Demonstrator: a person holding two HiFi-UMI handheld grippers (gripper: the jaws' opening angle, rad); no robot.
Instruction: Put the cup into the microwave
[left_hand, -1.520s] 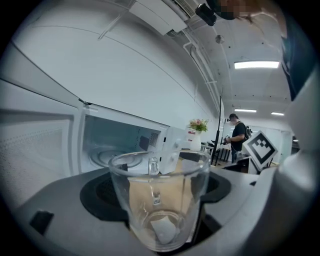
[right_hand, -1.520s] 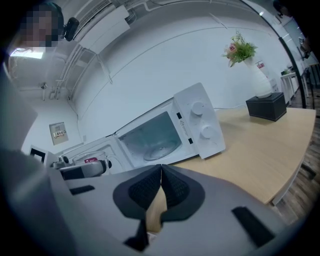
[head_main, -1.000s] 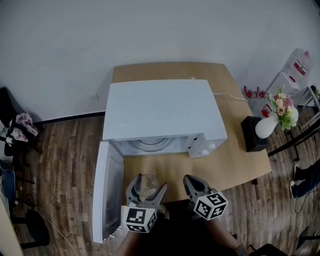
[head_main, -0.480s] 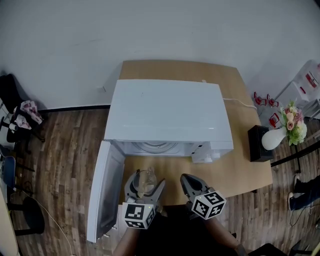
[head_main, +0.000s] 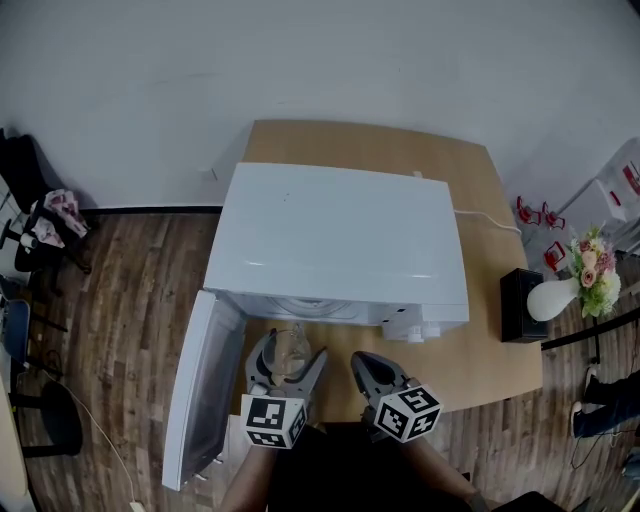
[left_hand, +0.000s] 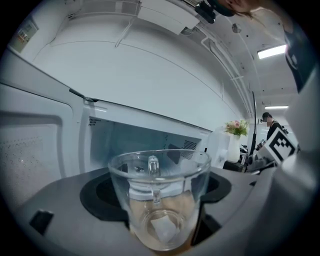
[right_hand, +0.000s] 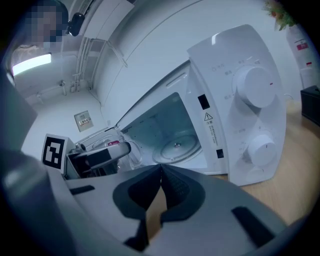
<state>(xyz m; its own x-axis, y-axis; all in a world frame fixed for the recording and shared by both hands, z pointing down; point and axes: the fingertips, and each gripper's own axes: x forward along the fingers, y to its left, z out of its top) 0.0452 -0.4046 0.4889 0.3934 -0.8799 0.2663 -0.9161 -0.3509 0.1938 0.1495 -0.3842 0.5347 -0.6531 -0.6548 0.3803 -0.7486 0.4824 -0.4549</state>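
**Cup at the doorway, left tool holding it wide**

Here is the left tool (head_main: 287, 355), jaws spread far apart and pressed on either side of the clear glass cup (left_hand: 159, 200). The cup sits upright between the dark pads, its handle turned back toward the tool's camera. A pale square patch shows at its bottom; what that is cannot be told.

The cup is out in front of the white microwave (head_main: 340, 245), over the near part of the wooden counter (head_main: 480, 350), and not yet inside. The microwave door (head_main: 200, 385) hangs wide open on the left of the head view. The cup is just to the right of the door and close to the opening.

Over to the right tool (right_hand: 160, 169): jaws closed tip to tip, nothing between them. It hangs beside the left tool, apart from the cup. Its view looks into the lit cavity, where the round glass turntable (right_hand: 176, 146) lies bare. Two white dials (right_hand: 255, 86) stand on the panel beside the opening.

At the counter's far right, a white vase of flowers (head_main: 555, 298) stands next to a black box (head_main: 520, 305).
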